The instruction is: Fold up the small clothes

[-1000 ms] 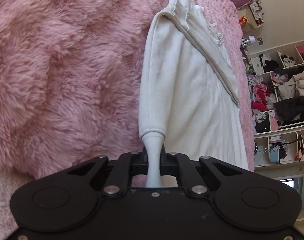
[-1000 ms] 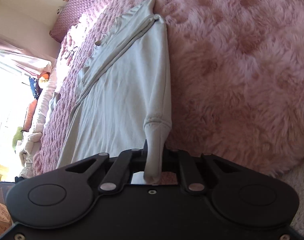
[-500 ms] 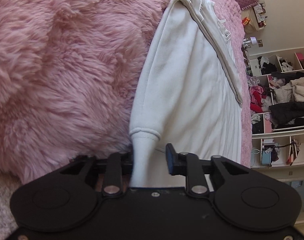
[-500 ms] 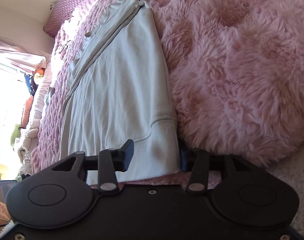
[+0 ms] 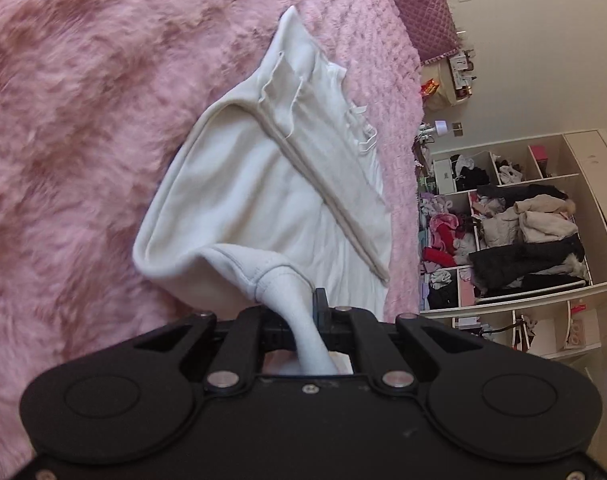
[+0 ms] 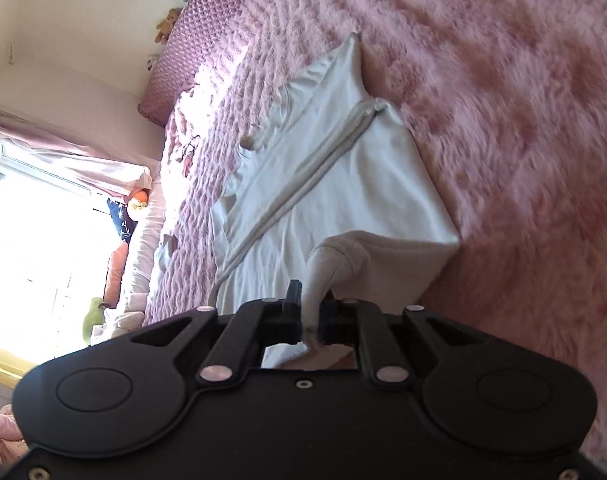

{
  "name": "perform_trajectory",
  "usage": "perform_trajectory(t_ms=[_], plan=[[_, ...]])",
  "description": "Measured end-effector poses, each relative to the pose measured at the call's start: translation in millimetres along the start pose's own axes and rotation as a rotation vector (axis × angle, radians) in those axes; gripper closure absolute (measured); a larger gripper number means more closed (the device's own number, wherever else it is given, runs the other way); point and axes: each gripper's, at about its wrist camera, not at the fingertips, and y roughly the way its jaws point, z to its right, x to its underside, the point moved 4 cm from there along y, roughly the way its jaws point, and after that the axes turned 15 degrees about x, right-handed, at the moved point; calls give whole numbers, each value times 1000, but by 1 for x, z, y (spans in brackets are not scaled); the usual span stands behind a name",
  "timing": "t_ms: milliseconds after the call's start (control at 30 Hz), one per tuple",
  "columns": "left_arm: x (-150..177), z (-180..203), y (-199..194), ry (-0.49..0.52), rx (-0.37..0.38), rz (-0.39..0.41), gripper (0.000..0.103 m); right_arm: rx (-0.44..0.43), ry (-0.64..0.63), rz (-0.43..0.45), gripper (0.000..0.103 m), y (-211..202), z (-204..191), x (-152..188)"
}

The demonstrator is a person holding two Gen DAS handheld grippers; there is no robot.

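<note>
A small white garment (image 5: 263,184) lies lengthwise on a pink furry blanket (image 5: 83,120). My left gripper (image 5: 303,308) is shut on its near ribbed cuff corner, which is raised and curls over the cloth below. In the right wrist view the same white garment (image 6: 343,184) stretches away on the pink blanket (image 6: 523,120). My right gripper (image 6: 309,304) has the other near cuff corner pinched between its closing jaws and holds it off the bed. The garment's far end rests flat with a seam band running along it.
Open shelves (image 5: 523,220) crammed with clothes stand beyond the bed. A quilted purple pillow (image 6: 199,52) lies at the bed's head. A bright window (image 6: 31,240) with soft toys under it is at the side. Pale carpet shows past the blanket's near edge.
Half a second ago both grippers stood open around the near hem; now both are shut on it again. The near corners have risen and bend forward over the garment.
</note>
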Motion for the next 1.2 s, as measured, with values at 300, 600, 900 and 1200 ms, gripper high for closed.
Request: perform_trajectory(t_ms=[300, 600, 900, 1200], plan=[[-168, 55, 115, 209, -40, 51, 99, 2, -38, 188, 93, 102, -65, -191], [-189, 1, 120, 70, -44, 149, 51, 67, 44, 162, 47, 154, -49, -190], [-61, -67, 55, -134, -69, 148, 41, 104, 111, 112, 44, 97, 24, -59], [-80, -82, 74, -226, 11, 314, 60, 45, 327, 193, 43, 134, 32, -75]])
